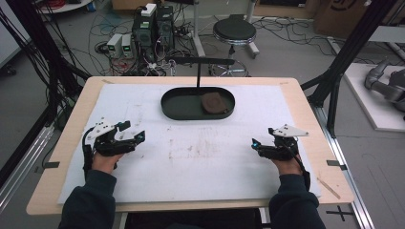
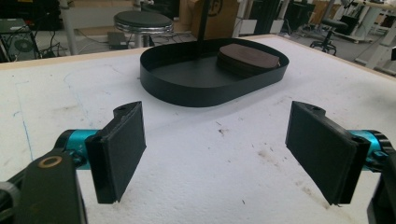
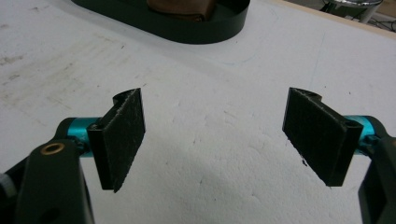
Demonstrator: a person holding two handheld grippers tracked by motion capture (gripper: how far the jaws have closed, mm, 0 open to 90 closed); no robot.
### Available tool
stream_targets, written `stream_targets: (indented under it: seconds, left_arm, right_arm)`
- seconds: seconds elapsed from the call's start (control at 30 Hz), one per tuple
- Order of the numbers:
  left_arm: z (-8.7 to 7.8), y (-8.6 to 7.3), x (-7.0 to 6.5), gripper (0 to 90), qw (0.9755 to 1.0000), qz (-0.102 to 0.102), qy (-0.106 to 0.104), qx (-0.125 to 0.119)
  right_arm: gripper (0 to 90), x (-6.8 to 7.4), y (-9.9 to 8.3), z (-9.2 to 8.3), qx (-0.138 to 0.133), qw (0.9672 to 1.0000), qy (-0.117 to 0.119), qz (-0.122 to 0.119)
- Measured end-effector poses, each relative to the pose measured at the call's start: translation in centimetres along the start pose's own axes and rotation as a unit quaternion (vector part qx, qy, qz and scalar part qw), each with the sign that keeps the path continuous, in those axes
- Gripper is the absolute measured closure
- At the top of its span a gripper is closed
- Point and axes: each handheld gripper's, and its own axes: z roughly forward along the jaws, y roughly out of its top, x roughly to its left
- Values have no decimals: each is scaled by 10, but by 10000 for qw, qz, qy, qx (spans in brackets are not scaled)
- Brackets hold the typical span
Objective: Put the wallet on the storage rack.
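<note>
A black oval tray (image 1: 176, 107) sits at the far middle of the white mat, with a thin black post (image 1: 198, 74) rising from it. A brown round stack of discs (image 1: 214, 102) lies in the tray's right half. My left gripper (image 1: 133, 133) rests low at the mat's left, open, with nothing between its jaws. My right gripper (image 1: 258, 143) rests at the mat's right, also open and holding nothing. In the left gripper view the tray (image 2: 187, 93) and the brown stack (image 2: 250, 58) lie ahead of the open left gripper (image 2: 215, 154). The right gripper view shows the open right gripper (image 3: 212, 140) over bare mat, the tray (image 3: 196, 32) beyond.
The white mat (image 1: 200, 157) covers most of a wooden table (image 1: 310, 109). Beyond the far edge stand a black stool (image 1: 234, 31), computer boxes (image 1: 153, 26) and many floor cables. Black frame posts (image 1: 334, 90) rise at the table's right side.
</note>
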Motion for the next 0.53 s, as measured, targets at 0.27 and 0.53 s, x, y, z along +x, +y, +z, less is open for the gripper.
stream_targets:
  seconds: [0.27, 0.53]
  left_arm:
    - [0, -1, 0, 199, 10000, 28, 16, 38]
    - [1, -1, 3, 199, 10000, -35, 77, 18]
  right_arm:
    - [215, 2, 0, 1, 31, 9999, -70, -153]
    - [215, 0, 0, 0, -4, 9999, -108, -101]
